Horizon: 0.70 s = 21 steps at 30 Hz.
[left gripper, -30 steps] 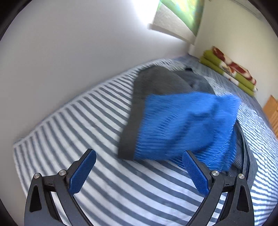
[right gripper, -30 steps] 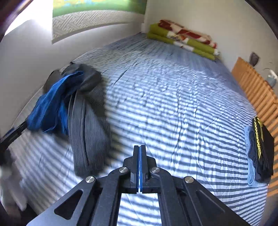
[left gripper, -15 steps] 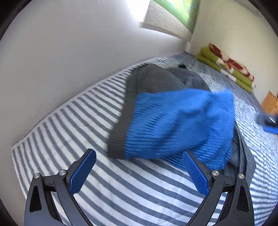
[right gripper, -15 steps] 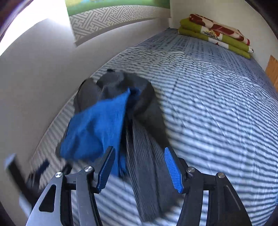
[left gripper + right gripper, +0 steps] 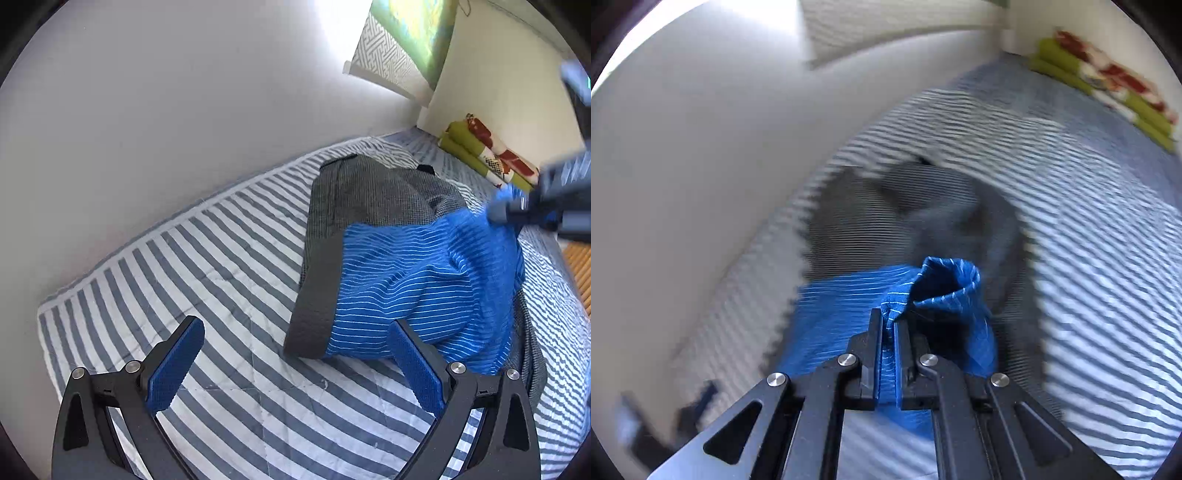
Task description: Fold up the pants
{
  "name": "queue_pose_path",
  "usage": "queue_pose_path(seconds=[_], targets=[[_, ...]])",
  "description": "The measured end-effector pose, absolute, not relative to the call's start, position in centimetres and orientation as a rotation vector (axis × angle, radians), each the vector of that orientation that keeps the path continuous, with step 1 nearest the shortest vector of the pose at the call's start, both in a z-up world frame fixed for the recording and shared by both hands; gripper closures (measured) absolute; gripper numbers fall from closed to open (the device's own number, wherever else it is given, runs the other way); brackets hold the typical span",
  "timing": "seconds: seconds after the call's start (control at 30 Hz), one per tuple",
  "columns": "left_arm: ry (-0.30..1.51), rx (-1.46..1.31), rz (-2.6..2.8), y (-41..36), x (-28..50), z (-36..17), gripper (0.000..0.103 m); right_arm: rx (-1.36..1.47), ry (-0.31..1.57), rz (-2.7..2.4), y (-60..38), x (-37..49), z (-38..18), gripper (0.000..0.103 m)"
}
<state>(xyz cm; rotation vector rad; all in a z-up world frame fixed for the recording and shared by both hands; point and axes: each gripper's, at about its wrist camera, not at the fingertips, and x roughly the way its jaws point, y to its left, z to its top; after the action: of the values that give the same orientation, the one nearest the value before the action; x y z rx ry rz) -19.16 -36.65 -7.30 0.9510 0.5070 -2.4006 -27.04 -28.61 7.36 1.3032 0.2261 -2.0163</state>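
Observation:
Blue pin-striped pants [image 5: 421, 288] lie crumpled on top of a grey garment [image 5: 369, 192] on the striped bed. My left gripper [image 5: 295, 365] hovers open just in front of the pile's near edge, with nothing between its blue pads. In the right wrist view my right gripper [image 5: 888, 332] is shut on a raised fold of the blue pants [image 5: 938, 288]. From the left wrist camera, the right gripper [image 5: 524, 210] shows as a blur at the far right corner of the blue cloth.
The bed [image 5: 221, 258] has a grey-and-white striped sheet and runs along a white wall [image 5: 166, 129] on the left. A folded green and red blanket [image 5: 487, 155] lies at the far end. Wooden slats [image 5: 580, 266] show at the right edge.
My right gripper swung over to the pile, opened, then shut on an edge of the blue pants. The left gripper stayed open and hardly moved.

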Motion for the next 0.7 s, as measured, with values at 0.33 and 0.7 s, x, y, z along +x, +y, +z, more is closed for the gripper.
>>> queue_pose_path(seconds=[0.33,0.7], targets=[[0.577,0.77,-2.358,-38.2,-16.1,-6.1,0.002,1.145,0.089,-1.63,-30.6,-23.1,12.3,0.059],[0.622,0.806,-2.336,-39.1,-16.2,-6.4,0.002,1.296,0.494,-2.235,-24.2,-30.5,4.8,0.048]])
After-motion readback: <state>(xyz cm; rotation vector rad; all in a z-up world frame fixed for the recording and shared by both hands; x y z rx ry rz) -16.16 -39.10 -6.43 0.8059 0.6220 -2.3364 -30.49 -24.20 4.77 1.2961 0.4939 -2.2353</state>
